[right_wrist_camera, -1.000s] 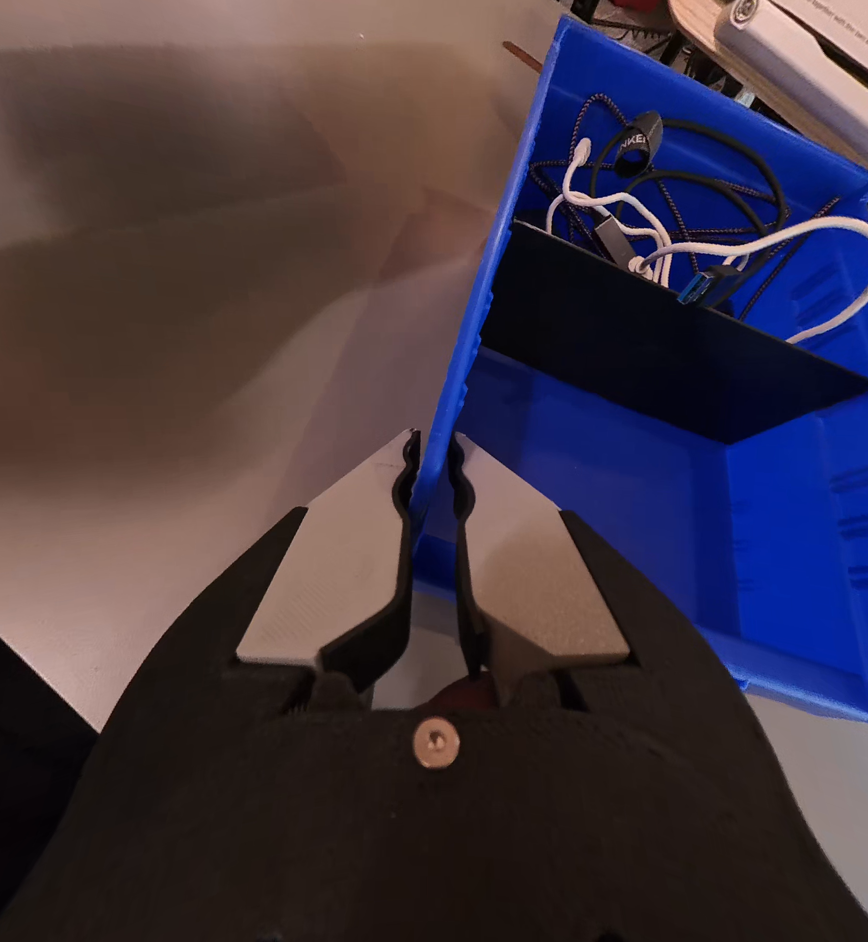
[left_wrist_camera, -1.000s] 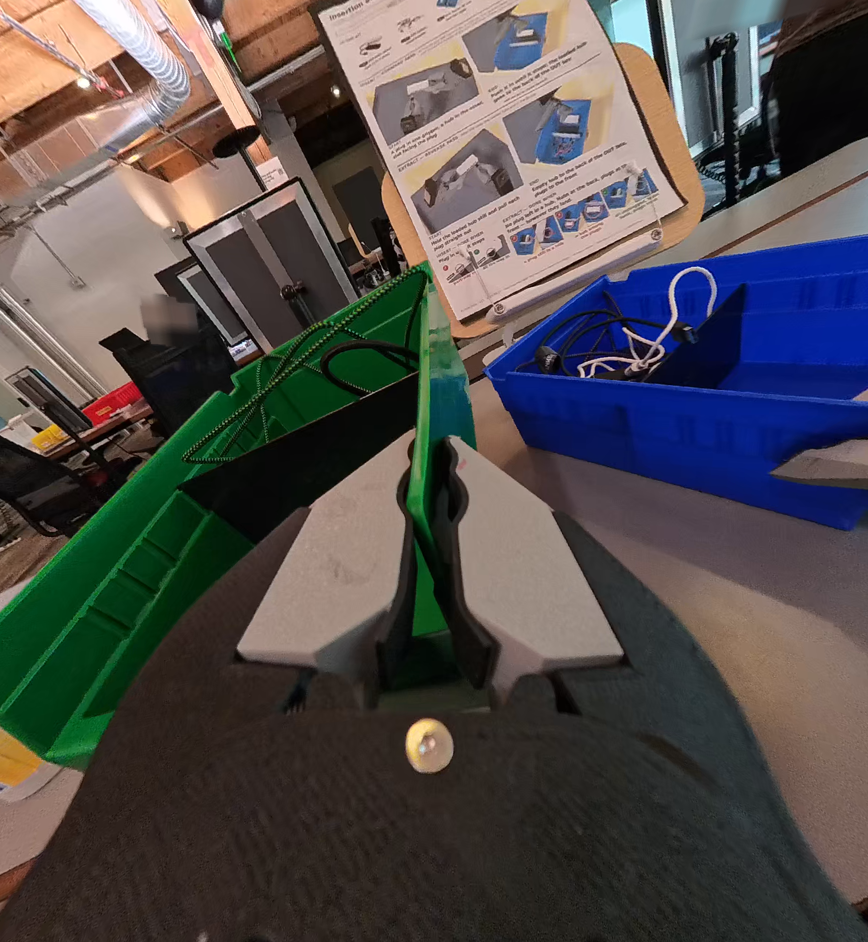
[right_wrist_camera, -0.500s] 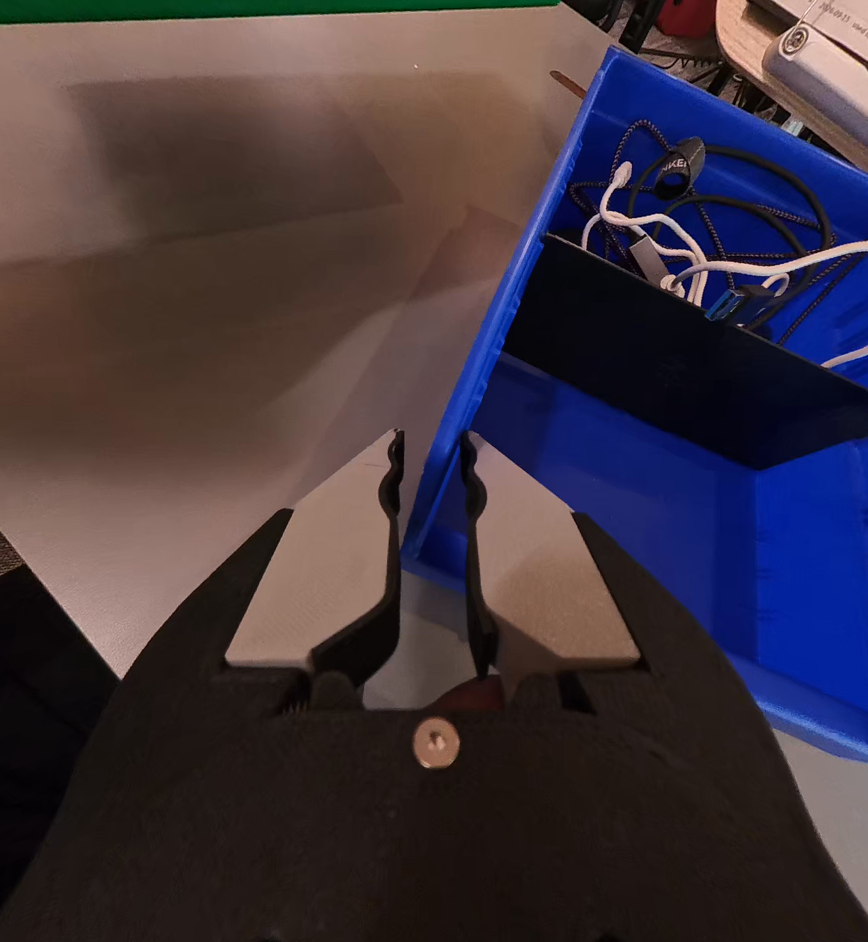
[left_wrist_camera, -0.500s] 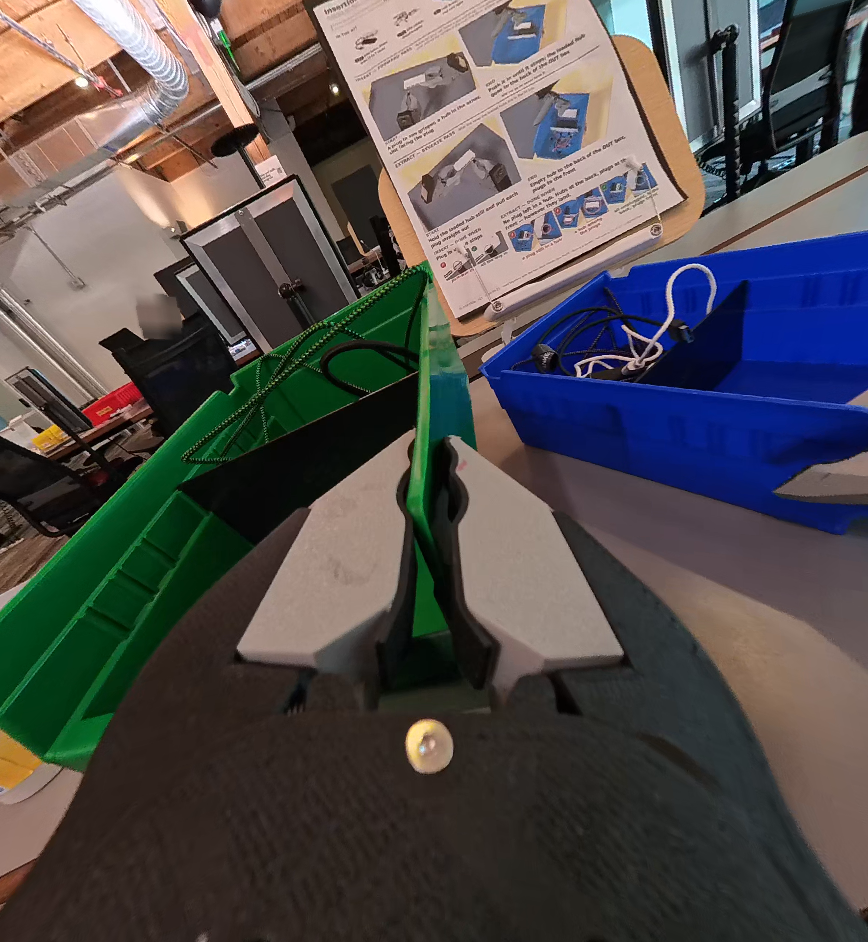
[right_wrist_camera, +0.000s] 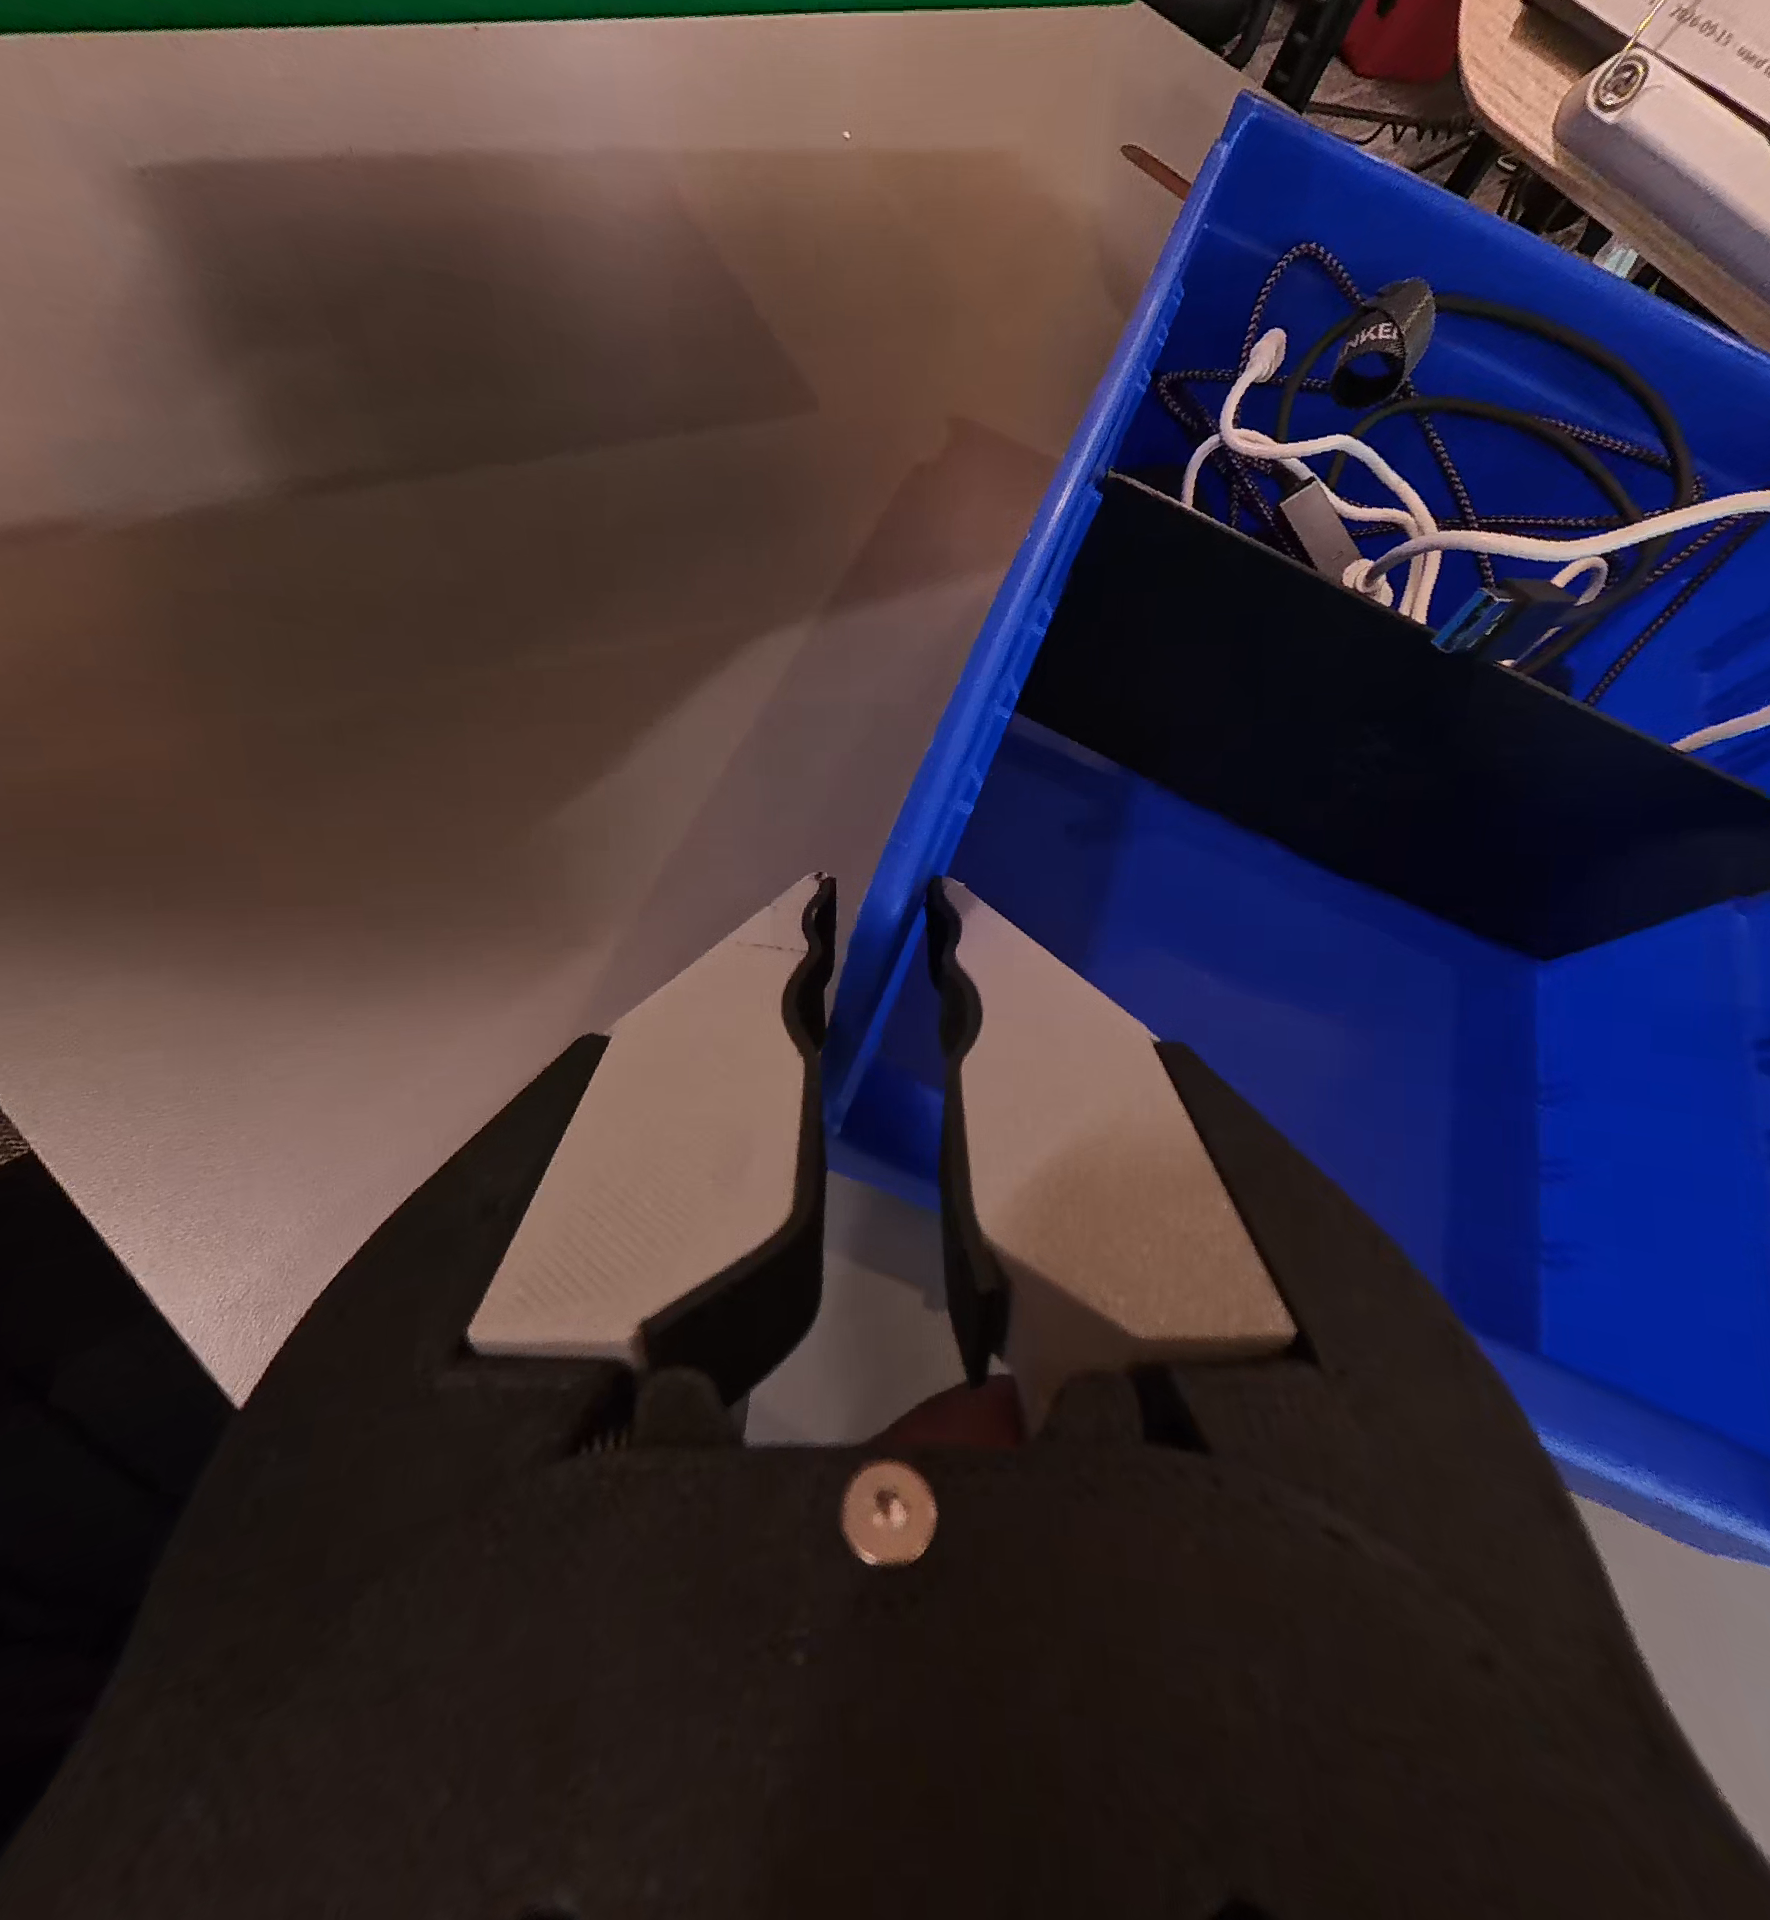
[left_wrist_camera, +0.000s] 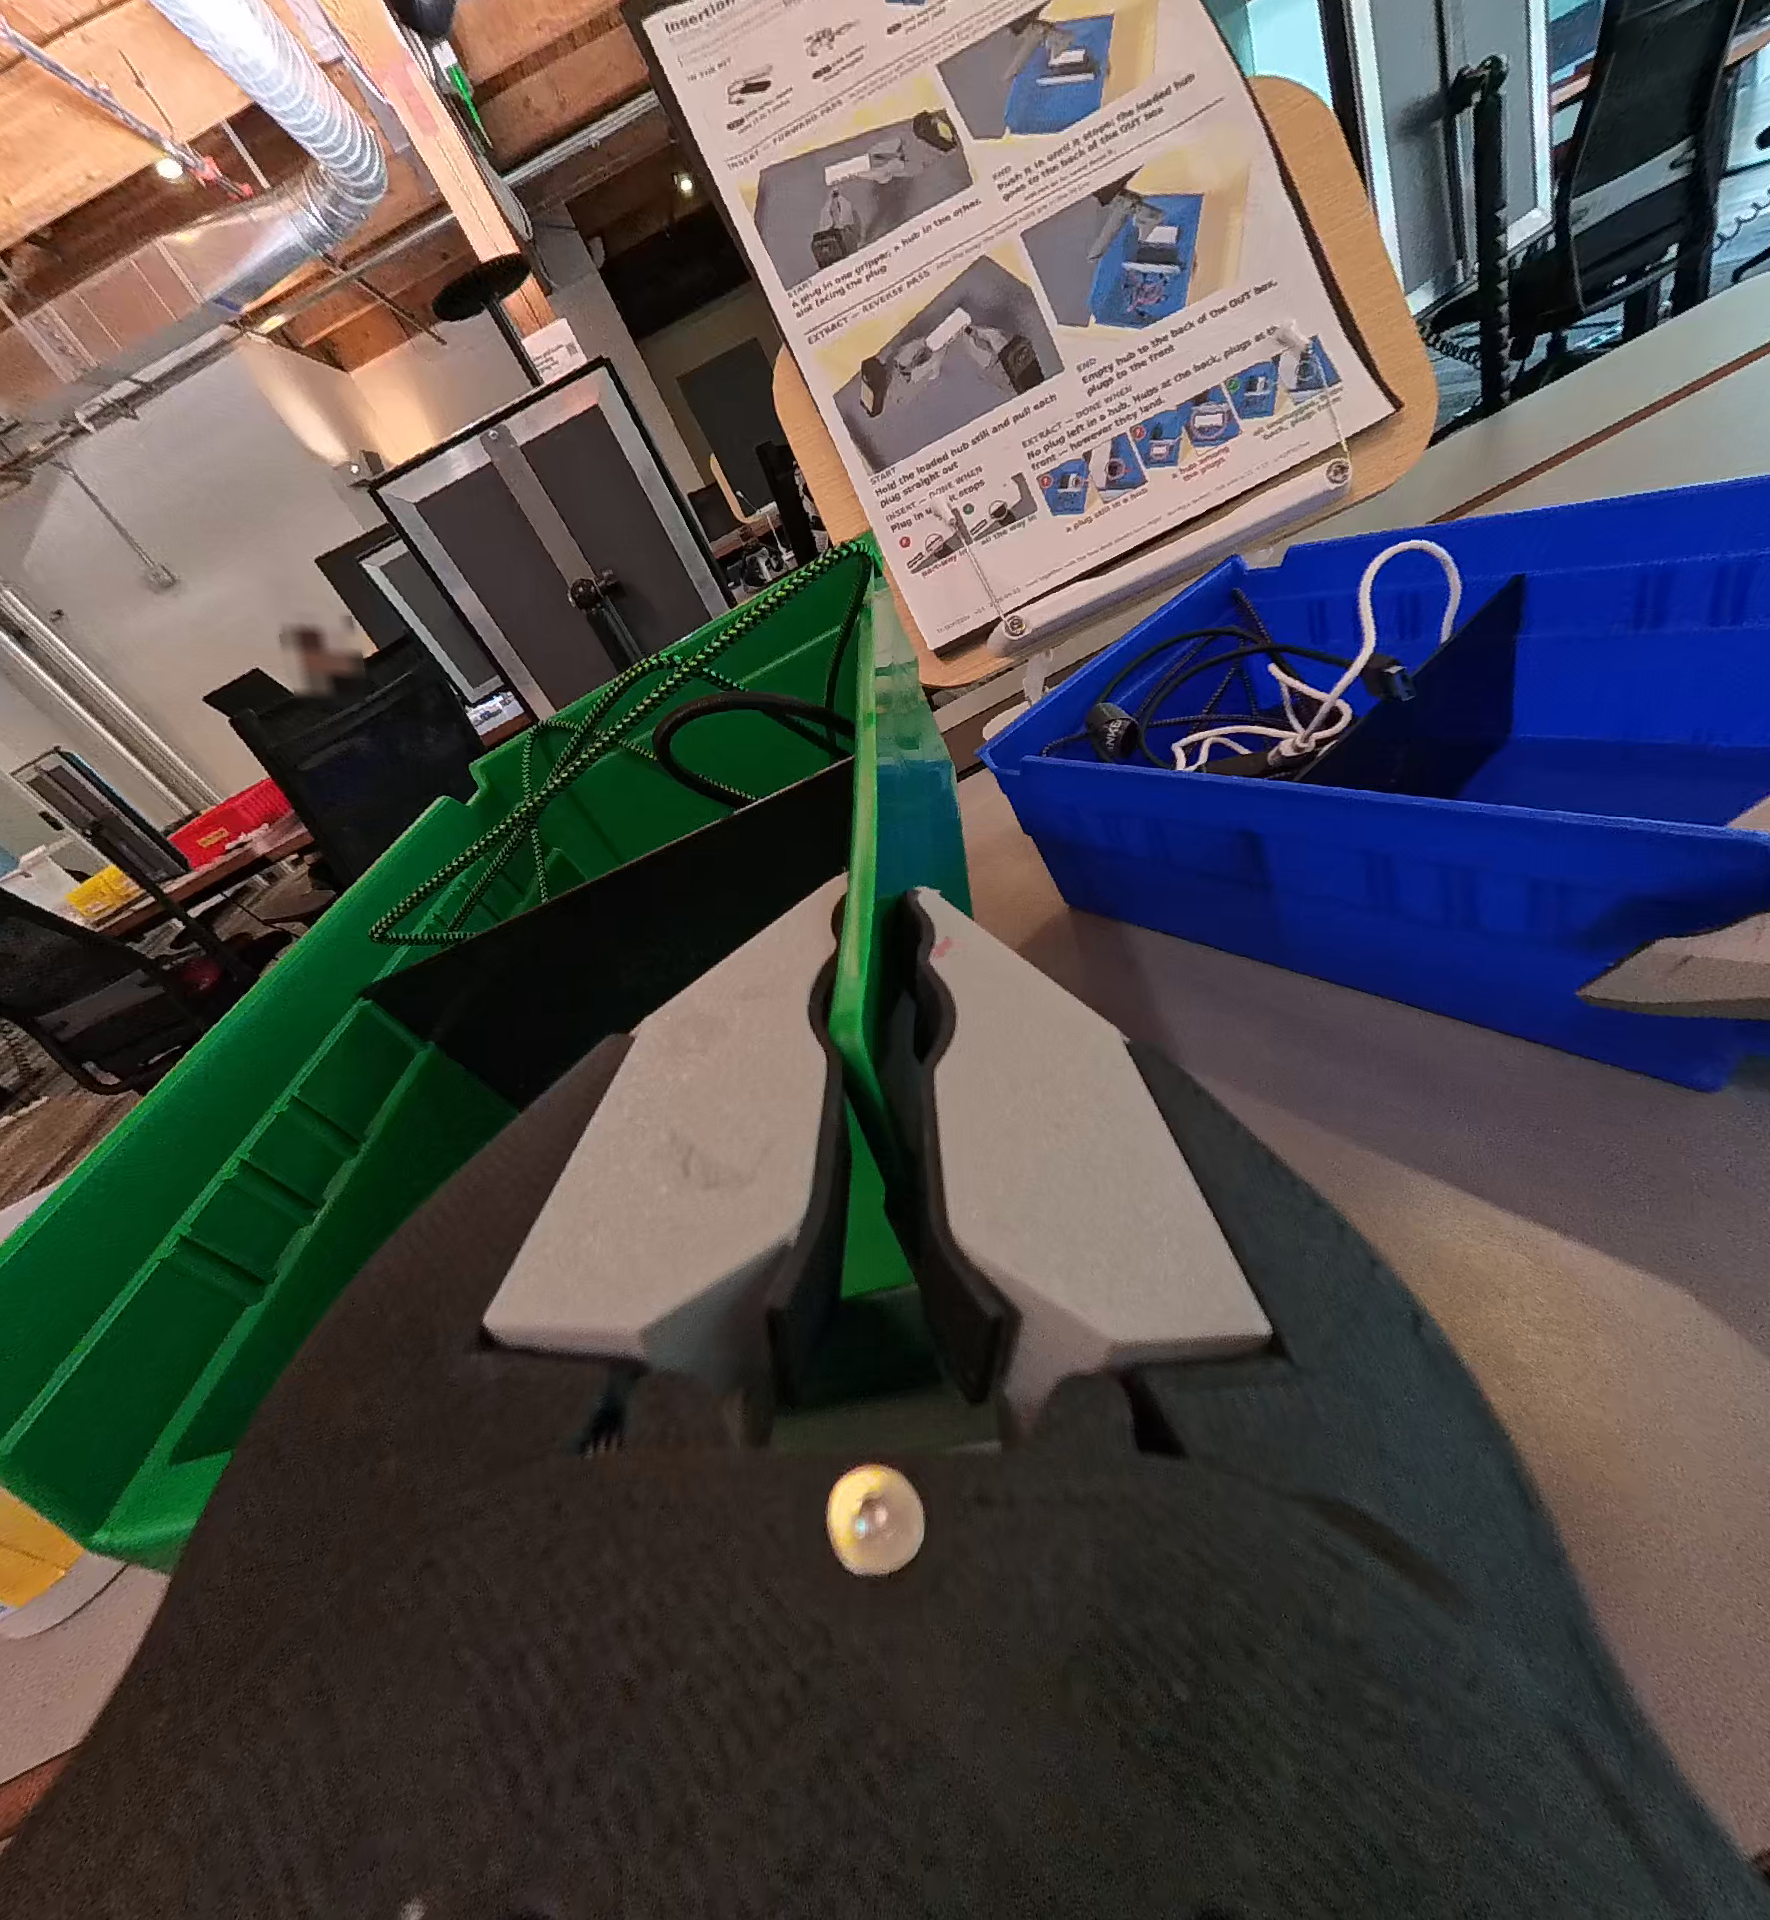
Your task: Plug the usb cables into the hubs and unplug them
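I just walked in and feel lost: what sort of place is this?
Probably an open-plan office or workshop used for hands-on trials. Exposed ceiling ducts, office chairs and desks fill the background, and an instruction sheet stands behind a green bin and a blue bin holding cables.

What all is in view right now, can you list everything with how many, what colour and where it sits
green bin: 1, green, left on the table, its side wall between the left fingers
blue bin: 1, blue, right on the table, wall in the gap of the right fingers
dividers: 2, black, one across each bin
cables: several, white, black and braided, tangled in the blue bin's far compartment; more in the green bin's far part
instruction sheet: 1, white, on a wooden stand behind the bins
table: 1, grey
office chairs, monitors: background
left gripper: 1, black with grey fingers, shut on the green wall
right gripper: 1, same colours, slightly open astride the blue wall
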`<state>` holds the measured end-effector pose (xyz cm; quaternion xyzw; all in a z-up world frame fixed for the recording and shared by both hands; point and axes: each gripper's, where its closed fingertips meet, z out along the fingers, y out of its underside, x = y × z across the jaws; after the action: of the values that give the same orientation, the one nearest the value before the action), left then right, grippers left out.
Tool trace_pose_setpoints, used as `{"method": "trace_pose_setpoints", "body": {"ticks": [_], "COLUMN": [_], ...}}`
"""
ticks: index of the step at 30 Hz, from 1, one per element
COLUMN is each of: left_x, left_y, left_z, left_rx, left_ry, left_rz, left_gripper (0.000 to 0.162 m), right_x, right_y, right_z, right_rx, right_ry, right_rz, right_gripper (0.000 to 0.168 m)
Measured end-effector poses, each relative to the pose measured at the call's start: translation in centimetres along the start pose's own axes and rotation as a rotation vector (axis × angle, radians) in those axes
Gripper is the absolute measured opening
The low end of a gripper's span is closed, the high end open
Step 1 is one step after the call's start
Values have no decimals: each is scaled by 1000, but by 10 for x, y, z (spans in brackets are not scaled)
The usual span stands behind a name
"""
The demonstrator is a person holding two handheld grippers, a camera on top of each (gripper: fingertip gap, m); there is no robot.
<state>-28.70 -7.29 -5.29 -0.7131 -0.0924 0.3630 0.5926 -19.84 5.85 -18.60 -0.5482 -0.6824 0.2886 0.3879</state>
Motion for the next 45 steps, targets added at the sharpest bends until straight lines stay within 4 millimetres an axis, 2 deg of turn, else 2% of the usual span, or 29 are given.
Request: {"method": "trace_pose_setpoints", "body": {"ticks": [19, 25, 33, 45], "left_x": [0, 2, 10, 16], "left_y": [9, 24, 39, 62], "left_z": [5, 12, 20, 29], "left_rx": [-22, -62, -103, -166], "left_ry": [1, 11, 27, 26], "left_rz": [-5, -19, -21, -33], "left_gripper": [2, 2, 2, 2], "right_x": [3, 26, 56, 81], "right_y": [1, 11, 40, 63], "right_z": [2, -9, -42, -68], "right_rx": [-6, -11, -12, -26], "right_ry": [40, 172, 224, 309], "right_rz": [-39, -93, -56, -49], "right_gripper": [12, 3, 5, 6]}}
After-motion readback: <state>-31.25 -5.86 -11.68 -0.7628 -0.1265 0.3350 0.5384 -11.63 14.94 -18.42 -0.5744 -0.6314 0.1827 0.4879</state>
